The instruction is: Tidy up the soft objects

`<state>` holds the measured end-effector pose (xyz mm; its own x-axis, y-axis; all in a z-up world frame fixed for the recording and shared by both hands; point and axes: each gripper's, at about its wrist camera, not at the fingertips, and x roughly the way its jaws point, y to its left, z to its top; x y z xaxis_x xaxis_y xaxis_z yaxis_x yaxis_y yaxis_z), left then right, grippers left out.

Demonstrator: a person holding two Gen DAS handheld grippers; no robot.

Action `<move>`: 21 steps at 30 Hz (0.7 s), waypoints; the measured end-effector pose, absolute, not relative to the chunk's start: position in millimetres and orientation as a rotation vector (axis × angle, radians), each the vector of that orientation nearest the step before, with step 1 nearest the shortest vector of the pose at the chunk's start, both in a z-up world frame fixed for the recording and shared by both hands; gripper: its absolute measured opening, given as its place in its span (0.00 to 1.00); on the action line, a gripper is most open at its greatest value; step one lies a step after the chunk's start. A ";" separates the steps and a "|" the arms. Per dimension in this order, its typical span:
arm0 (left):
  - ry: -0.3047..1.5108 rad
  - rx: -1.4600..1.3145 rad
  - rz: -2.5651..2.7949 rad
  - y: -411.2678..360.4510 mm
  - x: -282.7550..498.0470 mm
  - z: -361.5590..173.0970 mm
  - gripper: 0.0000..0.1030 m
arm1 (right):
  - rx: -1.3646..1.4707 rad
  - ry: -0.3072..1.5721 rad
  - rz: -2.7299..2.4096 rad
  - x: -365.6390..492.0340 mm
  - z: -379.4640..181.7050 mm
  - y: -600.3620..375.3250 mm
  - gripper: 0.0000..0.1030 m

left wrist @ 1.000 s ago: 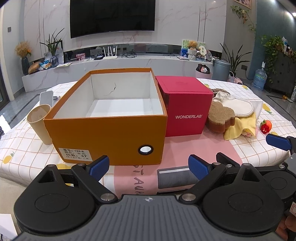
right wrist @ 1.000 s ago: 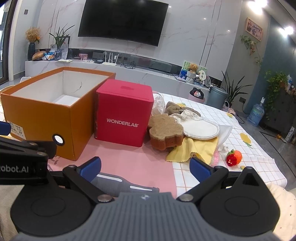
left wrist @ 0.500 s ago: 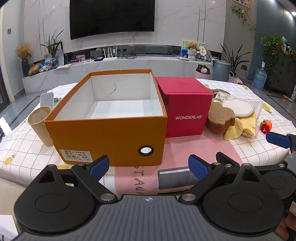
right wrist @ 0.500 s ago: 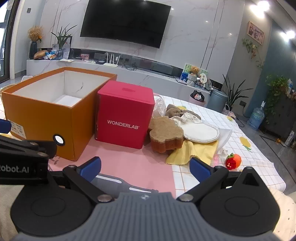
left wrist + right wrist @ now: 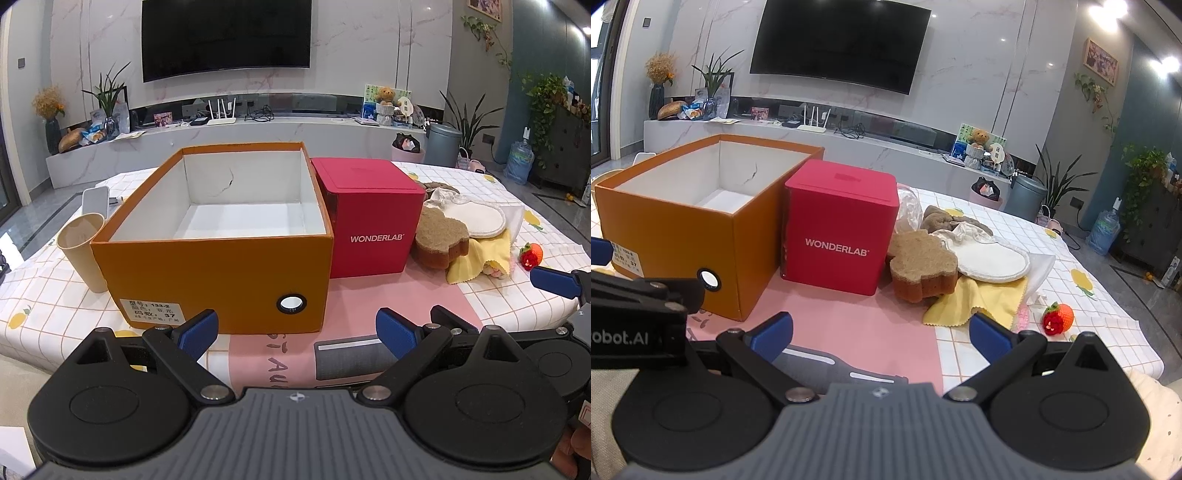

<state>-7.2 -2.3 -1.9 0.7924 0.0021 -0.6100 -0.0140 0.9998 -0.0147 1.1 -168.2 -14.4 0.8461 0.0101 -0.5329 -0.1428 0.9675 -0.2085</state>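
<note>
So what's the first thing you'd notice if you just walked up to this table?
The big open orange cardboard box, empty inside, sits front and centre. Right beside it stands a bright red cube-shaped box marked WONDERLAB. To the right of that is a pile of soft things topped by a brown bear-shaped sponge.

Orange box (image 5: 207, 258) open-topped, white inside, nothing in it, at left. Soft pile right of the red box: brown bear-shaped sponge (image 5: 921, 267) nearest it, touching; white round pad (image 5: 991, 262) behind, overlapping yellow cloth (image 5: 982, 302). Brown fabric (image 5: 940, 218) at far end. Small red-orange plush strawberry (image 5: 1057, 318) apart, nearer right.
</note>
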 end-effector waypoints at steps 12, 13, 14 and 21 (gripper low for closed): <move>0.527 0.045 -0.072 -38.9 1.0 47.6 1.00 | -0.218 0.564 0.081 22.4 18.5 -207.0 0.97; 0.519 0.047 -0.084 -45.4 4.0 51.4 1.00 | -0.226 0.568 0.067 28.0 22.4 -218.3 0.97; 0.515 0.050 -0.095 -52.6 7.9 54.5 1.00 | -0.229 0.574 0.058 32.9 25.3 -228.9 0.97; 0.502 0.096 -0.193 -112.2 39.1 50.1 1.00 | -0.168 0.630 -0.066 78.6 38.2 -327.0 0.97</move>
